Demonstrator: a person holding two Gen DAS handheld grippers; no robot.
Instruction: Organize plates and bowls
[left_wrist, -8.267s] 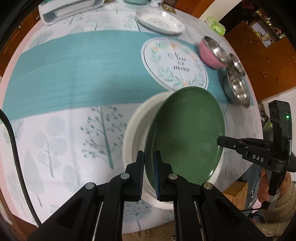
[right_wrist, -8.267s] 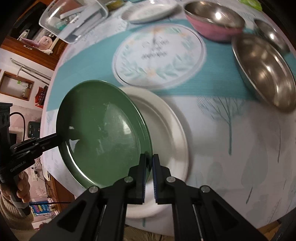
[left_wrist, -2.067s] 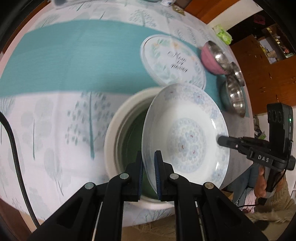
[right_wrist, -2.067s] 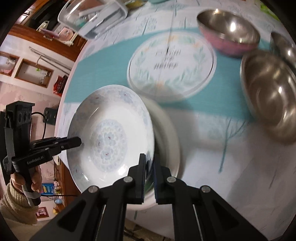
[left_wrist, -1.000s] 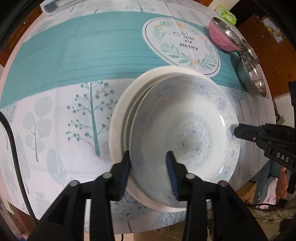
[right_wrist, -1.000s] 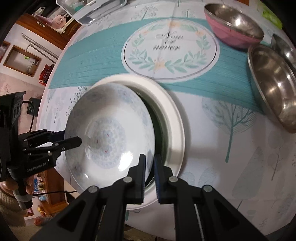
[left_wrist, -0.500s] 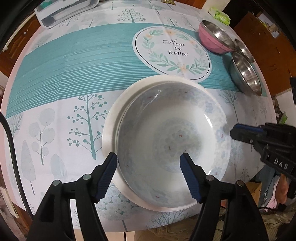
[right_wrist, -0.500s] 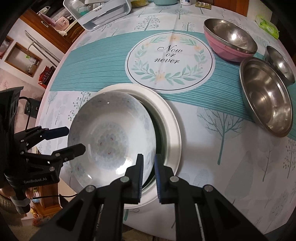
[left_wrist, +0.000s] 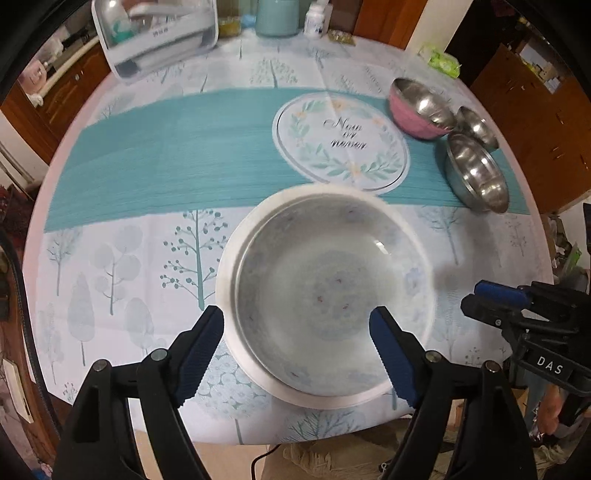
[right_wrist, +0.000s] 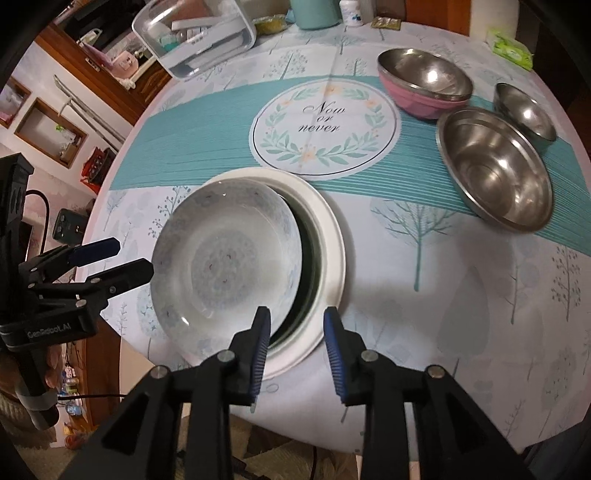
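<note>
A white plate with a pale blue flower pattern (left_wrist: 332, 291) (right_wrist: 229, 266) lies on top of a stack. Under it a green plate (right_wrist: 310, 251) shows as a dark sliver, inside a larger white plate (left_wrist: 229, 258) (right_wrist: 332, 236). My left gripper (left_wrist: 295, 328) is open, its jaws wide apart on either side of the stack's near edge. It also shows at the left of the right wrist view (right_wrist: 122, 258). My right gripper (right_wrist: 295, 325) is open at the stack's near rim and touches nothing. It shows at the right of the left wrist view (left_wrist: 491, 299).
A pink bowl with a steel bowl nested in it (right_wrist: 424, 81), a large steel bowl (right_wrist: 495, 166) and a small steel bowl (right_wrist: 524, 114) stand at the right. A clear plastic box (right_wrist: 195, 33), a teal jar (left_wrist: 277, 14) and a bottle stand at the back. The table edge (left_wrist: 332, 439) is near.
Both grippers held the patterned plate tilted over the stack. The left gripper let go first, then the right one opened. The plate now lies on the stack and both grippers have drawn back.
</note>
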